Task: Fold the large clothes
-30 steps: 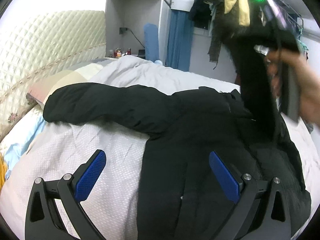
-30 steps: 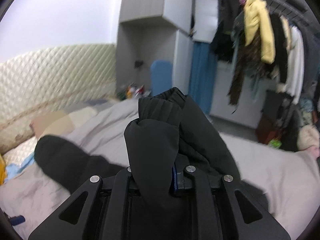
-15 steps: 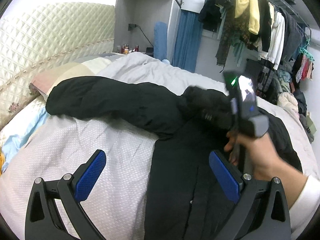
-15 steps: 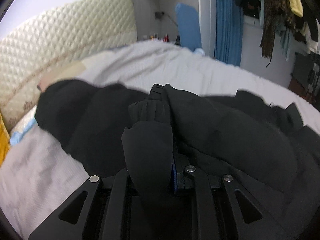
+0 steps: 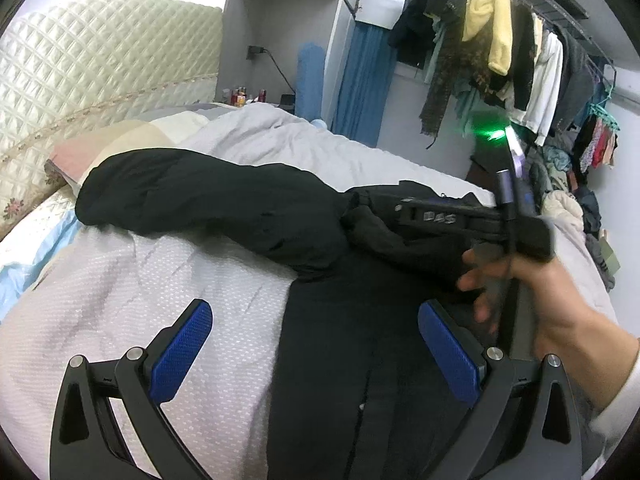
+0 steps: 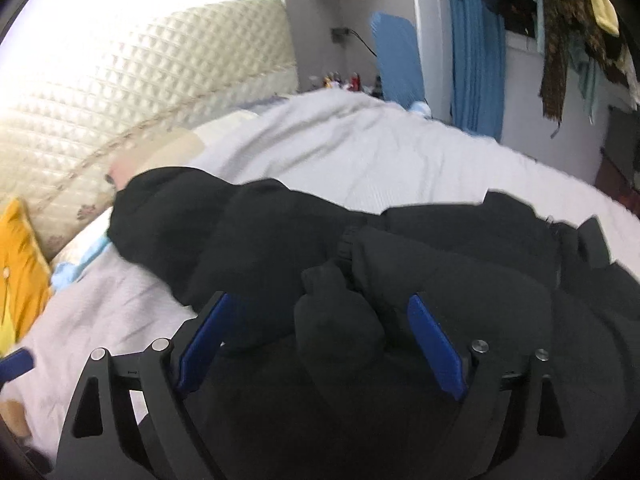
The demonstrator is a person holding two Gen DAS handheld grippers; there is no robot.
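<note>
A large black padded jacket point(image 5: 344, 360) lies front-up on the bed. Its left sleeve point(image 5: 192, 196) stretches out to the left. Its right sleeve point(image 6: 440, 272) is folded across the chest, with the cuff point(image 6: 336, 320) lying between my right gripper's open fingers. My right gripper point(image 6: 316, 336) is open just above that cuff; it also shows in the left wrist view point(image 5: 440, 216), held by a hand. My left gripper point(image 5: 316, 340) is open and empty over the jacket's lower left edge.
The bed point(image 5: 120, 280) has a pale textured cover and a grey duvet point(image 5: 320, 148) behind. A quilted headboard point(image 5: 100, 60) and pillows point(image 5: 100, 140) are at the left. A clothes rack point(image 5: 520, 60) hangs at the right. A yellow cushion point(image 6: 20, 260) lies at the far left.
My right gripper carried the right sleeve down from high in the air onto the jacket's chest, then opened and let it go. My left gripper stayed open and about in place.
</note>
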